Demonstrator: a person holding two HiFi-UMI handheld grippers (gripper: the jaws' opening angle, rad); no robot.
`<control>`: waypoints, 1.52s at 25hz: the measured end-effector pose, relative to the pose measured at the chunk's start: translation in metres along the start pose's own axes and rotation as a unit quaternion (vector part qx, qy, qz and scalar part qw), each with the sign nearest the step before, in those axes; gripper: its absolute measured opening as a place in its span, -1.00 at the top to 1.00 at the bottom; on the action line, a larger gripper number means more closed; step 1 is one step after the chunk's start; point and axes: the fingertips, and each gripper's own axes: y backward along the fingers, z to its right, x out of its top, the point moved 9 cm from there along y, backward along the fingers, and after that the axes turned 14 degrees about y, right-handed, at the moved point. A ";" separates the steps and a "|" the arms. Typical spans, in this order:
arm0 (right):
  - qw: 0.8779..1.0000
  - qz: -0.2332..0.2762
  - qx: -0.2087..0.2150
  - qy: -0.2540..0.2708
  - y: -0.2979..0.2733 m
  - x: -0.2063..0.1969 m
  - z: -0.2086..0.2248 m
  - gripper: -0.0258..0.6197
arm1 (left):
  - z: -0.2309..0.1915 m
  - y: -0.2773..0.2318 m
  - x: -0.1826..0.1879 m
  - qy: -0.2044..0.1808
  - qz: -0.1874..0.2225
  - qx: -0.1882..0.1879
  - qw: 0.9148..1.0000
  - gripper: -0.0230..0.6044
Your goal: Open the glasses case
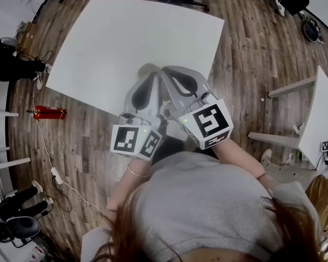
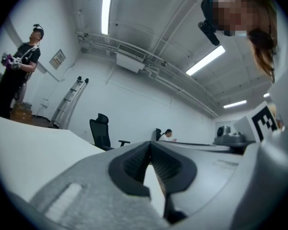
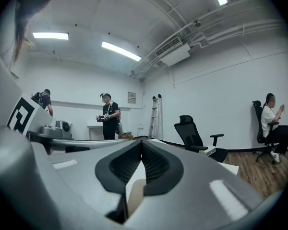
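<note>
Glasses case: could not be found in any of the three views, so its place cannot be told.

Left gripper (image 1: 151, 75): your fingers were clenched. Its own view showed the two dark ribbed pads (image 2: 134, 166) meeting at the tip, with nothing between them.

Right gripper (image 1: 173, 71): likewise clenched, pads (image 3: 156, 164) pressed together at the tip and nothing held.

You held both grippers side by side and close together, pointing out level over the near edge of the white table (image 1: 126, 37). Their marker cubes sat nearest your body, the left cube (image 1: 135, 141) lower in the head view than the right cube (image 1: 210, 123).

Surroundings:
- The floor (image 1: 251, 53) was wood plank.
- A red fire extinguisher (image 1: 49, 112) lay on it to the left of the table, near a white cable.
- Part of a second white table (image 1: 322, 113) stood at the right edge.
- The left gripper view took in a black office chair (image 2: 101, 131) and a ladder (image 2: 69, 104) leaning on the white wall.
- The right gripper view showed a standing person (image 3: 108, 116) and, well apart at the right, a seated person (image 3: 273, 123) on a chair.
</note>
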 end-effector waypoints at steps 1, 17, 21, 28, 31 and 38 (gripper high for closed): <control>1.000 0.005 0.004 0.003 0.010 0.001 -0.003 0.91 | 0.007 0.006 -0.003 0.001 0.006 -0.001 1.000 0.92; 0.999 0.032 0.036 0.009 0.189 0.004 -0.071 0.91 | 0.139 0.133 -0.072 -0.002 0.045 0.055 0.997 0.92; 0.998 0.048 0.039 0.012 0.219 0.016 -0.087 0.91 | 0.167 0.158 -0.071 -0.021 0.051 0.061 0.997 0.92; 0.997 0.061 0.046 0.015 0.247 0.029 -0.112 0.91 | 0.194 0.188 -0.064 -0.037 0.056 0.050 0.997 0.92; 0.997 0.064 0.040 0.019 0.258 0.033 -0.121 0.91 | 0.201 0.199 -0.062 -0.042 0.059 0.044 0.996 0.92; 0.997 0.065 0.028 0.032 0.284 0.043 -0.157 0.91 | 0.214 0.237 -0.060 -0.042 0.053 0.027 0.997 0.92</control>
